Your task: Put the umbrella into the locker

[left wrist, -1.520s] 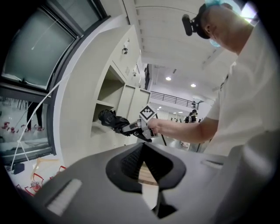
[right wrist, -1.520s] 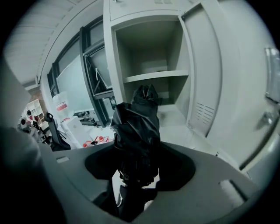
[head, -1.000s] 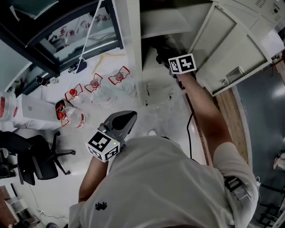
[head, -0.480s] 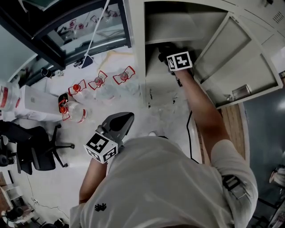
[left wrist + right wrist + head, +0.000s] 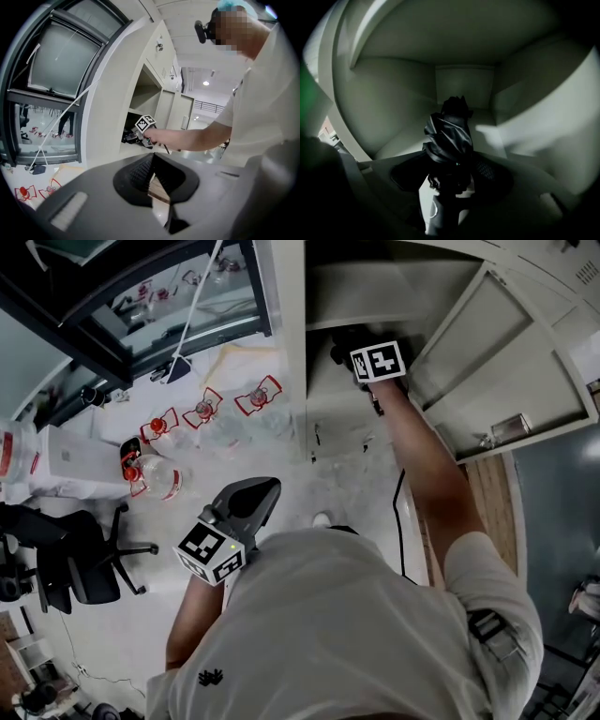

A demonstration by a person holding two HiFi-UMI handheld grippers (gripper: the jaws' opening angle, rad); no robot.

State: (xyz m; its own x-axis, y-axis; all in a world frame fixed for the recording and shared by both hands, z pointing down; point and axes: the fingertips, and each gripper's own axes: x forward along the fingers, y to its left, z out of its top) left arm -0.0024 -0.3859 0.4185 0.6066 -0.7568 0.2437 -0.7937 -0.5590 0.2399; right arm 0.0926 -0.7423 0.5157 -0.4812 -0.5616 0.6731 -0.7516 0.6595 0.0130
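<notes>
A black chair (image 5: 80,563) stands on the pale floor (image 5: 122,643) at the left, near a white box (image 5: 66,470). Three red-capped bottles (image 5: 206,410) sit in a row below the window (image 5: 141,315), a clear jug (image 5: 157,482) just beside the box, and a black cable (image 5: 401,517) trails further right

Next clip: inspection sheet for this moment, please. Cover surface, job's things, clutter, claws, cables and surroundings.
Surface: pale locker compartment, its door swung open.
Job's things: folded black umbrella reaching into the compartment.
Clutter: red-trimmed clear containers and an office chair on the floor.
Claws: right claw opening, umbrella between its jaws; left claw shut, empty, held back from the locker.
Cables: black cable on the floor by the locker.
Surroundings: window left of the locker.
</notes>
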